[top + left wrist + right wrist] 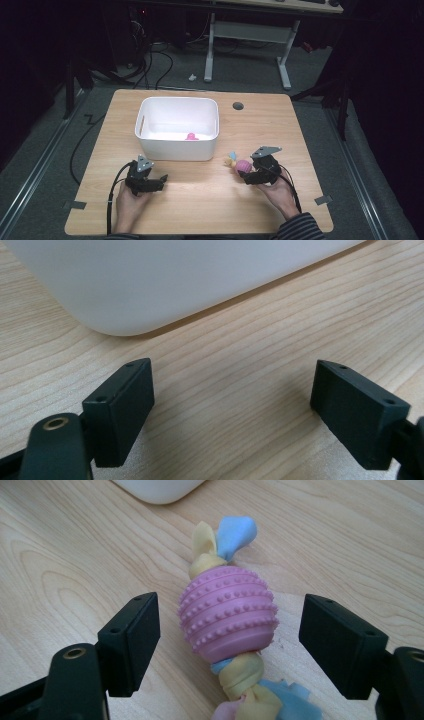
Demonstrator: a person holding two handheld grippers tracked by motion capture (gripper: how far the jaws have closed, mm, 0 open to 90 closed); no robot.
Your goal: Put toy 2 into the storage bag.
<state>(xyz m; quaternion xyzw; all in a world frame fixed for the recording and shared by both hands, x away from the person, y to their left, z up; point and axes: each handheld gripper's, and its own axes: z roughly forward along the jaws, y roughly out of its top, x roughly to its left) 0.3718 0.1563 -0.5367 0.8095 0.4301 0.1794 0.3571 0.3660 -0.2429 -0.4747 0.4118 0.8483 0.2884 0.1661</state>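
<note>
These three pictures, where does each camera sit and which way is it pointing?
High view: above the person's side, looking forward and down on the table; both hands, left gripper, right gripper.
Left gripper view: rides the left gripper, looks along its open jaws at bare wood and the white bin.
Right gripper view: rides the right gripper, open jaws either side of the pink ball toy.
Shared: both gripper views catch the bin's corner.

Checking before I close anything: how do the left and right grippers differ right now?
The right gripper has the pink studded ball toy between its open jaws, untouched; the left gripper has bare table between its jaws. The right one faces the toy, the left faces the white bin. Both are open and low over the table.
</note>
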